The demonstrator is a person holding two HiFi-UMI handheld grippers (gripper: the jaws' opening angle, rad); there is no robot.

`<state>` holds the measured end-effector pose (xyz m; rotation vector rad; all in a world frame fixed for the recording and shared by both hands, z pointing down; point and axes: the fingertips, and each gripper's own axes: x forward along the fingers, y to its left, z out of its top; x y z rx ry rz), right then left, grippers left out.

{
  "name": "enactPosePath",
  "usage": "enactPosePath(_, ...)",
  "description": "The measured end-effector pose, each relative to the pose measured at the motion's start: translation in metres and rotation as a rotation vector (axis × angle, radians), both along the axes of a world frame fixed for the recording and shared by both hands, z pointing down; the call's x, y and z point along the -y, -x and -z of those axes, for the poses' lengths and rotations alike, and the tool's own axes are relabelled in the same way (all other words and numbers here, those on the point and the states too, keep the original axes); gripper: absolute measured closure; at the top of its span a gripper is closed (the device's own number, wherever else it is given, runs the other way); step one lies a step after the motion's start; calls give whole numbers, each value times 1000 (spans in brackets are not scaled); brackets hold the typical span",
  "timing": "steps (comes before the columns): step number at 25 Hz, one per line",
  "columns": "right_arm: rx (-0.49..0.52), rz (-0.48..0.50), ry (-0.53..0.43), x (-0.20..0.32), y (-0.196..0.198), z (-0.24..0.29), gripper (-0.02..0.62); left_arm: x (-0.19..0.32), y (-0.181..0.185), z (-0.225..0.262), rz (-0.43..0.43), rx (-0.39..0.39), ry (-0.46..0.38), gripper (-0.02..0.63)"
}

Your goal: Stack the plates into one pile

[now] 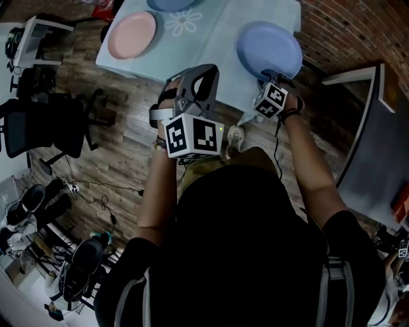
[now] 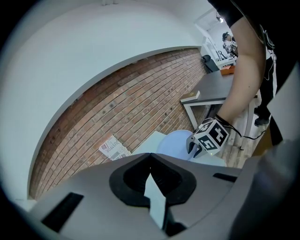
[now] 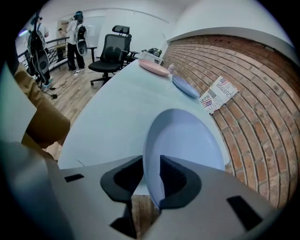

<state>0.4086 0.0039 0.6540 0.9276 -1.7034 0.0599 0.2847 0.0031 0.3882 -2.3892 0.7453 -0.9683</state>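
Head view: nothing looks stacked yet. The pink plate (image 1: 132,34), far blue plate (image 1: 169,4) and near blue plate (image 1: 268,48) lie apart on the pale worktop (image 1: 204,45).

Left gripper view: the left tongs (image 2: 150,159) are together, empty.

Right gripper view: the right tongs (image 3: 151,168) clamp the near blue plate's rim at the worktop's edge. A brick wall (image 3: 253,117) and a wood floor (image 3: 79,93) surround it.

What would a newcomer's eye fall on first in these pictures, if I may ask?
The pale blue plate at the near right corner of the table stands out most, its rim caught between the jaws of the right tool. The left tool holds nothing and is held up short of the table edge. A pink plate lies across the table at its far left.
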Motion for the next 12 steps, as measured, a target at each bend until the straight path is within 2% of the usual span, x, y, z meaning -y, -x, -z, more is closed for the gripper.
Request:
enactPosePath(3, -20, 26, 9, -2, 1, -2, 520, 1, 1, 1, 1, -1, 1, 583)
enactPosePath(7, -73, 66, -34, -2, 6, 7, 534, 0, 5, 5, -3, -15, 7, 583)
enactPosePath(12, -88, 84, -119, 0, 5, 48, 549, -2, 5, 16, -7, -25, -15, 583)
